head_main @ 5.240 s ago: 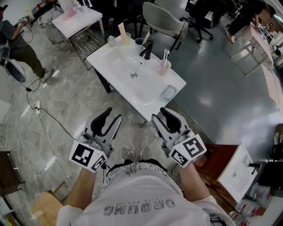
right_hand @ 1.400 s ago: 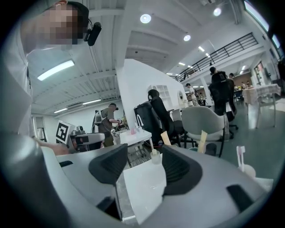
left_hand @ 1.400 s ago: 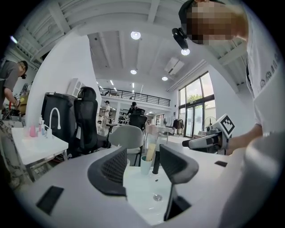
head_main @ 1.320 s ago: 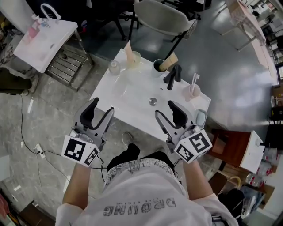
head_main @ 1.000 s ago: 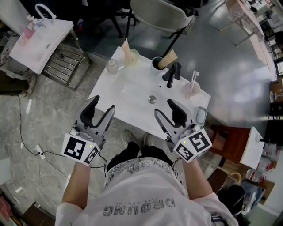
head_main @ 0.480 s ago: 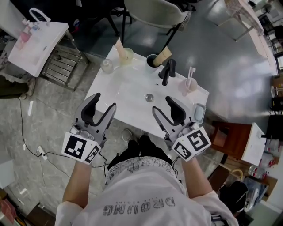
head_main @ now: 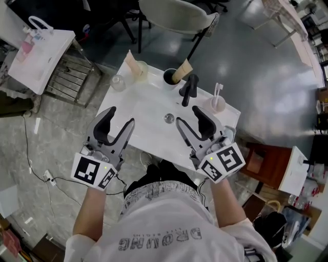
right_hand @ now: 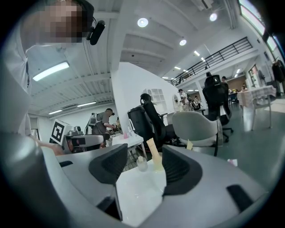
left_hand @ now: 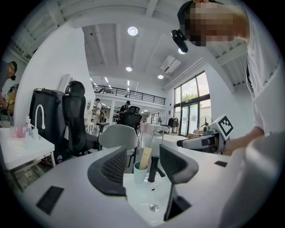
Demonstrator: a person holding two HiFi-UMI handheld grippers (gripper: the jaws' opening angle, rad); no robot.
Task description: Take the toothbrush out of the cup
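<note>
A white toothbrush [head_main: 217, 91] stands upright in a pale pink cup [head_main: 218, 104] at the far right corner of the white sink table [head_main: 148, 105]. My right gripper [head_main: 188, 116] is open over the sink's front right part, short of the cup and empty. My left gripper [head_main: 119, 118] is open over the front left edge, also empty. In the left gripper view the open left gripper [left_hand: 143, 156] faces the black faucet [left_hand: 152, 168] and a cup holding a tube [left_hand: 139, 171]. The right gripper [right_hand: 140, 160] looks toward a small bottle [right_hand: 141, 164]; the toothbrush is outside that view.
A black faucet [head_main: 188, 88], a dark cup with a tube [head_main: 170, 77], a second cup with a tube [head_main: 137, 69] and a small bottle [head_main: 118, 82] line the sink's back. A grey chair [head_main: 174, 13] stands behind. Another white table [head_main: 38, 48] is far left. A brown cabinet [head_main: 261, 164] stands right.
The sink table has come closer. Both grippers, earlier held short of it over the floor, now reach over its front edge. They stay open and empty.
</note>
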